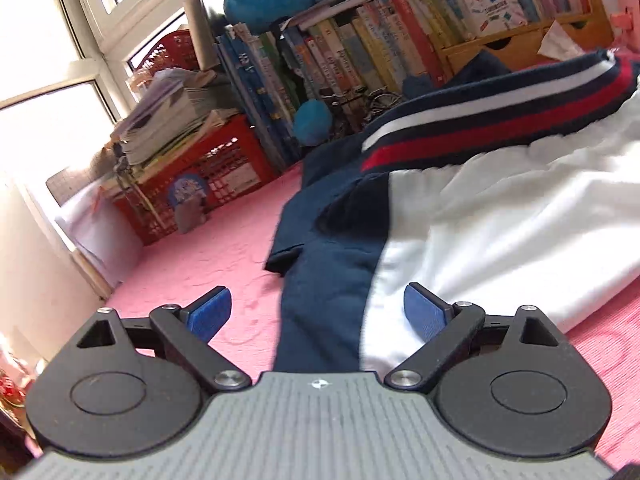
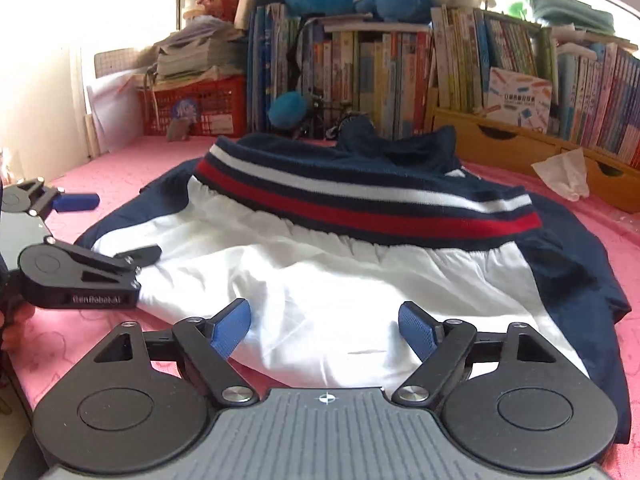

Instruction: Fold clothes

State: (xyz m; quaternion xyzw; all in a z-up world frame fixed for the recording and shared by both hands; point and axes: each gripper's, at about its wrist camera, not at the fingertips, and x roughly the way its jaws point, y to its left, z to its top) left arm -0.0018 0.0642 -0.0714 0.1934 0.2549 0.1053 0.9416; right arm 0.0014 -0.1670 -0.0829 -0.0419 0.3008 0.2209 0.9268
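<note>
left gripper (image 1: 318, 312): black linkage arms, round black pivot housings, silver screws, blue textured pads (image 1: 210, 314), grey ribbed body with a small compass-like mark, bottom centre | right gripper (image 2: 324, 330): same build | left gripper at left edge of right view: faint embossed lettering

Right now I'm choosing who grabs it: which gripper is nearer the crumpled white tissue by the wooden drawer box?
Right. The right gripper is mid-jacket; the left gripper is opposite the tissue.

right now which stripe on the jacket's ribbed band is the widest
The red stripe on the jacket: it is clearly broader than the thin white stripe above it and the navy bands between them.
</note>
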